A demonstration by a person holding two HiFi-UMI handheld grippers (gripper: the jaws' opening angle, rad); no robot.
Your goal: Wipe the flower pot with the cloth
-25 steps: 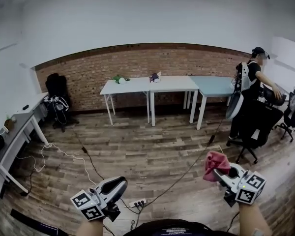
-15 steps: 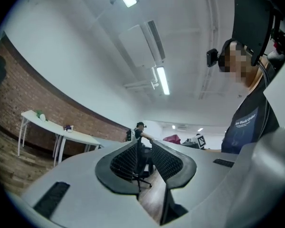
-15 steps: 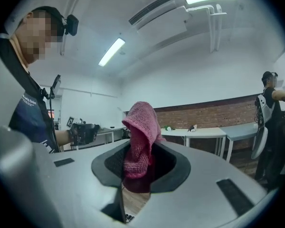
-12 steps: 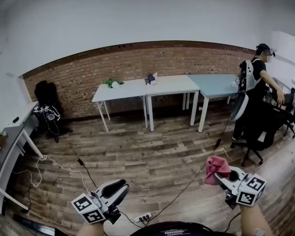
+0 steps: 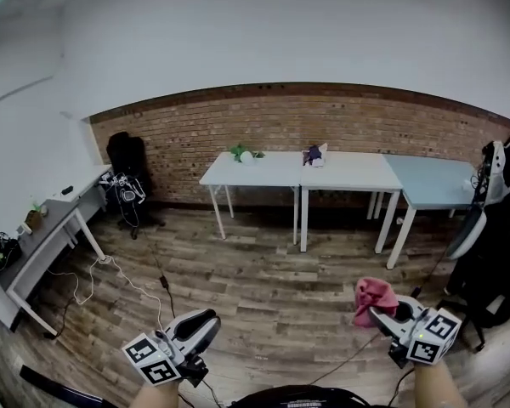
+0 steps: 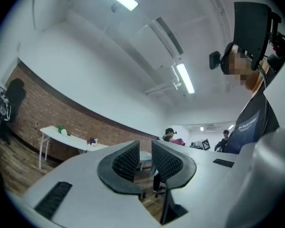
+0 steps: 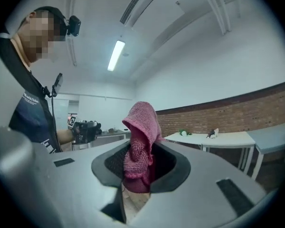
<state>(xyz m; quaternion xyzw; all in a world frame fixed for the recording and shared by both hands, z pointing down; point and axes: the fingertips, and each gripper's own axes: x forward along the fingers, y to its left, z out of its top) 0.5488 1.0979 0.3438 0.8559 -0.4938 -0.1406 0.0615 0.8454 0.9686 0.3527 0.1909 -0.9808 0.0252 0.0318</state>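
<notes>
Clearly pinching the pink cloth (image 7: 141, 127) in the right tongs (image 7: 138, 167), with the pads pressed into its bunched middle and a hooded fold poking up above them. Carrying nothing in the left tongs (image 6: 145, 159): just eased a little apart, with a narrow slit between the ribbed pads and only the room beyond. Holding both low and near, over the wooden floor (image 5: 263, 270), well apart from any furniture.

Looking across to the far white surface (image 5: 276, 172) against the brick wall (image 5: 365, 126). Taking as the likeliest flower pot (image 5: 243, 153) the small green-topped white shape toward the left end of it, though too small to be sure. Noting a small purple thing (image 5: 313, 155) near the middle of the same top, and a little potted plant (image 5: 36, 218) on the side surface (image 5: 64, 215) at the left, either one a possible rival.

Seems to be the approach step: cloth in hand, no wiping begun, pot well out of reach. Next, probably, calls for closing on the surface bearing the pot, then spreading the left tongs wider to steady the pot by rim or side, and laying the free fold of cloth flat against the pot wall. Worth keeping the pinch firm on the way, and minding the cables (image 5: 92, 272) strewn over the floor between here and the far surface.
</notes>
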